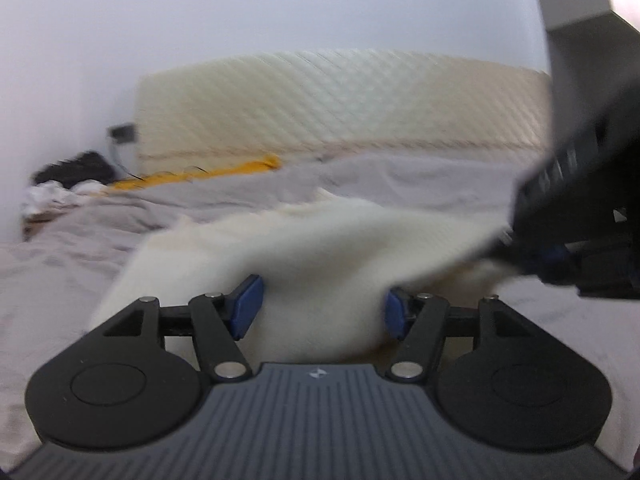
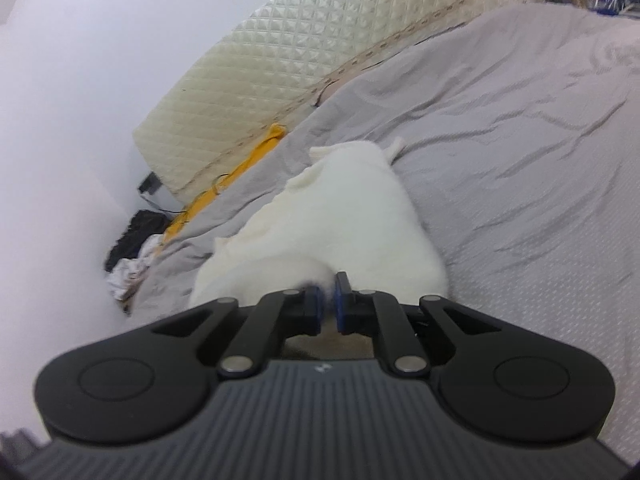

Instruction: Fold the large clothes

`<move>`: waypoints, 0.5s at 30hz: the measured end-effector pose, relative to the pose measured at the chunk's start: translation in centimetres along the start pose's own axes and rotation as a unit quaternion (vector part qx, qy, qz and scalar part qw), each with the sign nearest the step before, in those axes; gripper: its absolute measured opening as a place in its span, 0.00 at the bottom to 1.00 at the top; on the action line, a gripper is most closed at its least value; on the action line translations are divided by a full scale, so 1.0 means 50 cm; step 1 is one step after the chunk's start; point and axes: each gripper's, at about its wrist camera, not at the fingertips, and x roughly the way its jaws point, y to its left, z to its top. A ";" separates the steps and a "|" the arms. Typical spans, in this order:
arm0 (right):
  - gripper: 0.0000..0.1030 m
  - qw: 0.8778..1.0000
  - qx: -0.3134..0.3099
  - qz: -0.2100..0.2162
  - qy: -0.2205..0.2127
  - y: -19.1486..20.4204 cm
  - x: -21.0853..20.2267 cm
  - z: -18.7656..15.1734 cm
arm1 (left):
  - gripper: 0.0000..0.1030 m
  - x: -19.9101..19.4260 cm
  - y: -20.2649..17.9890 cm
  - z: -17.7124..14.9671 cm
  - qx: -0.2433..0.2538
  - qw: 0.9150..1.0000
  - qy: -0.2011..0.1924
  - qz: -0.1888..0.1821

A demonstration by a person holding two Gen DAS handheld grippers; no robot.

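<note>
The left gripper [image 1: 320, 312] stands with its jaws spread, blue pads [image 1: 248, 306] well apart, and a fold of the white fleece garment [image 1: 304, 240] bulges up between them without either pad pressing on it. The picture is blurred, so whether cloth brushes the pad on the right side cannot be told. Ahead of these jaws the garment lies on the grey bedsheet [image 1: 80, 240], and up to their right it rises in a taut sheet toward the other tool.

The right gripper [image 2: 329, 304] has its jaws pressed nearly together on a thin edge of the same garment, which spreads away from the tips in a long heap across the sheet. Far ahead of both jaws the quilted mattress [image 2: 280, 80] leans against the wall, with a yellow cloth [image 2: 240, 168] along its foot.

The step in hand looks like taking a second hold so the piece can be lifted and laid flat. To do it well, the left jaws should go deeper over the fold before closing, taking one edge and not a bunched wad, and clear of the sheet beneath. The right hold should keep the cloth lightly stretched, giving the left pads a clean edge.
</note>
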 end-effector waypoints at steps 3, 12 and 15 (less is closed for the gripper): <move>0.10 1.000 0.000 0.004 0.000 0.001 0.009 -0.002 | 0.69 -0.007 0.032 0.012 -0.020 0.999 -0.004 0.029; 0.10 0.997 -0.065 -0.002 -0.052 0.053 -0.017 -0.017 | 0.73 0.003 0.087 -0.011 -0.062 0.993 0.071 0.067; 0.10 0.995 -0.077 -0.012 -0.062 0.056 -0.016 -0.017 | 0.73 -0.032 0.102 -0.004 -0.065 0.994 0.057 0.070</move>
